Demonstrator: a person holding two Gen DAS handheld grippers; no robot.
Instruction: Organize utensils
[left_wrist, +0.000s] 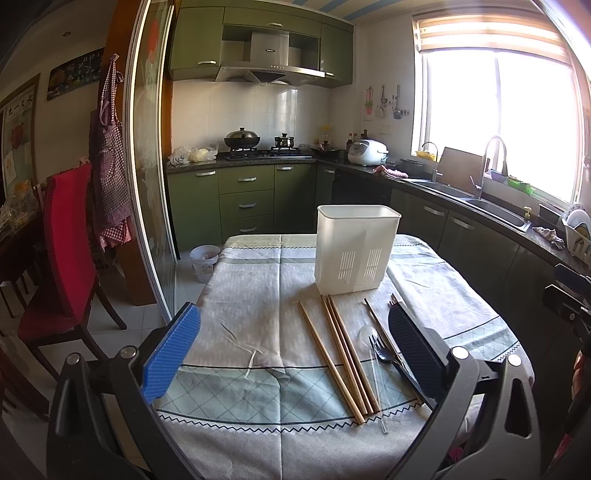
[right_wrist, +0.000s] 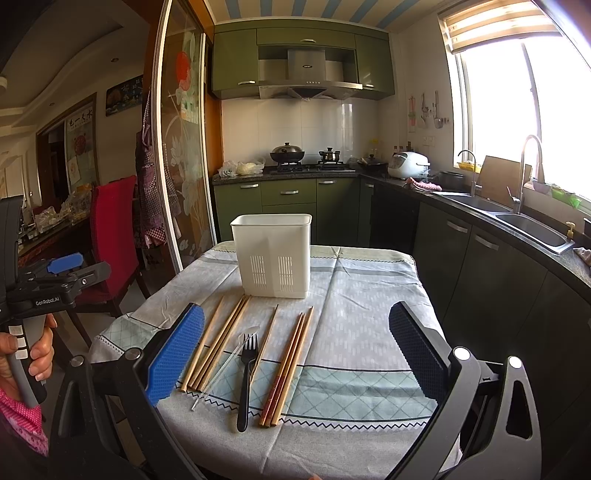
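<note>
Both grippers, left gripper (left_wrist: 293, 354) and right gripper (right_wrist: 297, 354), hover with jaws spread, holding nothing. Chopsticks (right_wrist: 218, 345), black fork (right_wrist: 246, 373) and clear spoon (right_wrist: 225, 363) lie loose on table (right_wrist: 362, 314), just before white caddy (right_wrist: 272, 254). Judgement: pinch one piece mid-shaft, lift, tip upright, lower into caddy

Daylight is pouring through the window (left_wrist: 498, 122), blowing it out to white glare; fisheye distortion is bending the edges, and the corners are darkening.
</note>
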